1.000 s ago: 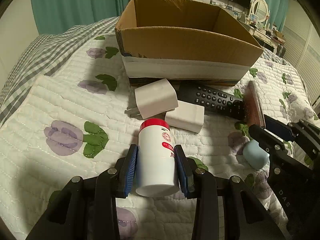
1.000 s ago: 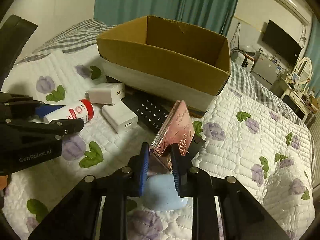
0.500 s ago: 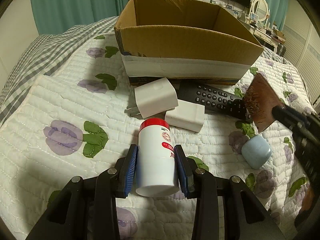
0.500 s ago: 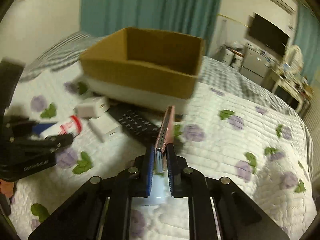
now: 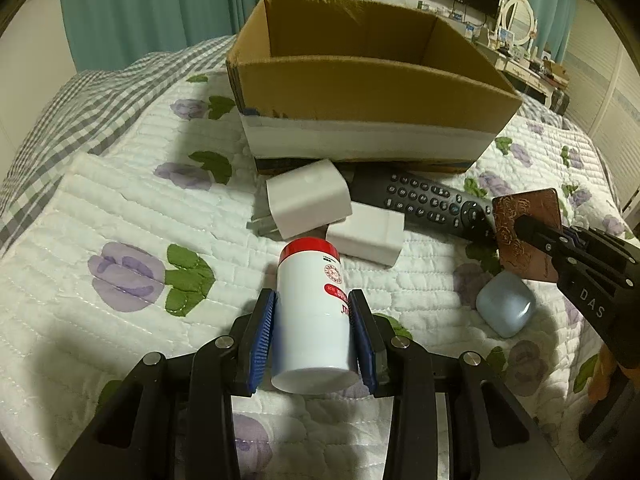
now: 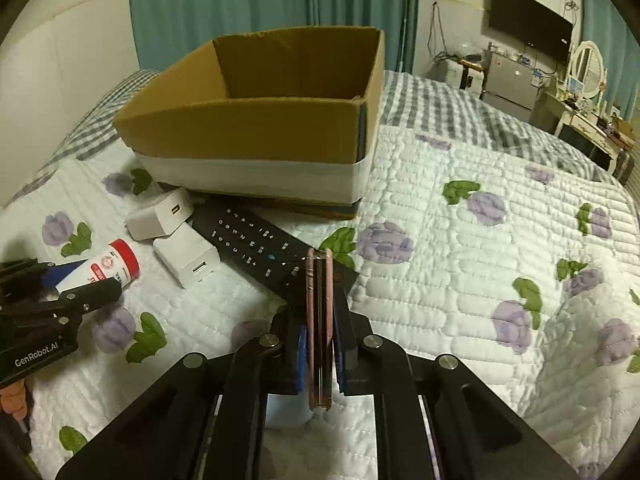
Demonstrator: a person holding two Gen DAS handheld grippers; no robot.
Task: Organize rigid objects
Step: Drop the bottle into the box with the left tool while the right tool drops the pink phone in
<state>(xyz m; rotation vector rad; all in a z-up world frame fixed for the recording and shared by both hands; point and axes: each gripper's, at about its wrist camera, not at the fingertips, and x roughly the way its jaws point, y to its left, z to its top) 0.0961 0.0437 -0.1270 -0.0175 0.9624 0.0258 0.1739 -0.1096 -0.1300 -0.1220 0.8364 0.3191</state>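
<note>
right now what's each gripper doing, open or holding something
Left gripper: closed on the white bottle.
Right gripper: closed on the pink phone, held on edge.

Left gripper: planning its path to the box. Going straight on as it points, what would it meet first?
Probably the white charger lying just past the bottle held in the left gripper; the cardboard box stands behind it.

The cardboard box (image 5: pixel 372 92) sits on the quilt (image 5: pixel 120 216), behind two chargers (image 5: pixel 306 198) and a remote control (image 5: pixel 424 200). One charger overlaps the other (image 5: pixel 366 234); the remote lies to their right. The pill bottle (image 5: pixel 314 312) lies in front of the chargers, with an earbud case (image 5: pixel 505 309) to its right.
</note>
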